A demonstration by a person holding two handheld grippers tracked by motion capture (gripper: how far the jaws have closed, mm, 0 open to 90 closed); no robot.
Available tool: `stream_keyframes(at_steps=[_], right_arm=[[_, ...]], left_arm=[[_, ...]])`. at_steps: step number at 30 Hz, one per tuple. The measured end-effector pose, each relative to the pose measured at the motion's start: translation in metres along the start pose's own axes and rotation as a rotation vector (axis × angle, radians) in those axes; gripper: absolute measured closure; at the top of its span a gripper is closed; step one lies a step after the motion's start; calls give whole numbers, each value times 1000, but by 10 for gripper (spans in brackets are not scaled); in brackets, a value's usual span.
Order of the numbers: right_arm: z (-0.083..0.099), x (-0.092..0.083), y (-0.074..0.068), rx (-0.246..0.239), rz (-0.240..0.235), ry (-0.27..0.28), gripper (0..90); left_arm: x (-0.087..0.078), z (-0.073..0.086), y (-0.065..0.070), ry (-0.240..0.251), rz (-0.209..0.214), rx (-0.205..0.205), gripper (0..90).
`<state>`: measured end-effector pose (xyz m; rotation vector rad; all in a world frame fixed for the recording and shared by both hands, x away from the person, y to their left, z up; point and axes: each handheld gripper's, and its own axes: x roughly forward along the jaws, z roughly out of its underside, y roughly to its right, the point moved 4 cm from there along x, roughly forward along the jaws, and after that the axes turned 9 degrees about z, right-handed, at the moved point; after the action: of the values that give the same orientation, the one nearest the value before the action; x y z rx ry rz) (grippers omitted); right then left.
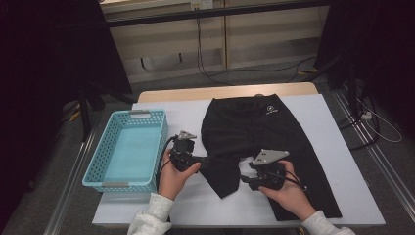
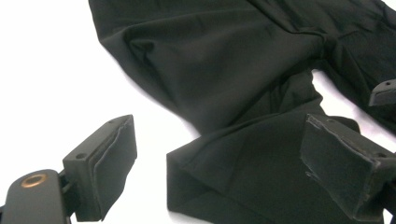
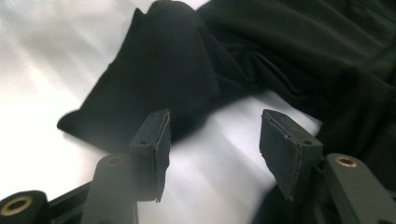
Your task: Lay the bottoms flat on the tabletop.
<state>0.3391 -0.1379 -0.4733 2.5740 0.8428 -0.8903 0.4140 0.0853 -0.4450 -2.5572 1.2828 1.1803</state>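
Clearly black and matte, the shorts [image 1: 254, 127] lie spread on the white counter [image 1: 337, 147], waistband at the far side, with one leg folded over toward the near left and a small white logo near the waist. A blue basket [image 1: 128, 149] sits at the counter's left edge; bare white surface shows around the garment's near and right sides. The left hand-held gripper [image 1: 208, 160] is wide open with the folded leg's edge between its jaws. The right hand-held gripper [image 1: 243, 179] is also open, poised just beside that folded leg.
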Motion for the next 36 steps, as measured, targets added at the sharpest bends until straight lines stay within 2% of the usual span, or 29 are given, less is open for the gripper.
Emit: stream_keyframes(at_steps=[7, 13, 14, 17, 19, 27, 32, 36], right_arm=[[-14, 19, -9, 7, -14, 30, 492], [-27, 29, -15, -1, 17, 56, 535], [-30, 31, -15, -5, 29, 54, 553], [-36, 38, -17, 1, 16, 63, 619], [-37, 40, -18, -15, 13, 58, 699], [-34, 41, -15, -8, -28, 35, 873], [-31, 38, -15, -19, -55, 23, 890], [-27, 27, -9, -25, -55, 29, 889]], left_arm=[[-4, 4, -6, -3, -15, -6, 113], [-7, 5, -6, 2, -17, -9, 113], [-7, 5, -7, 0, -16, -9, 113], [-7, 6, -7, -2, -19, -14, 113], [-8, 6, -7, -1, -15, -8, 113], [-10, 5, -9, 11, -18, -18, 114], [-12, 4, -9, 14, -18, -14, 114], [-13, 3, -10, 16, -15, -17, 114]])
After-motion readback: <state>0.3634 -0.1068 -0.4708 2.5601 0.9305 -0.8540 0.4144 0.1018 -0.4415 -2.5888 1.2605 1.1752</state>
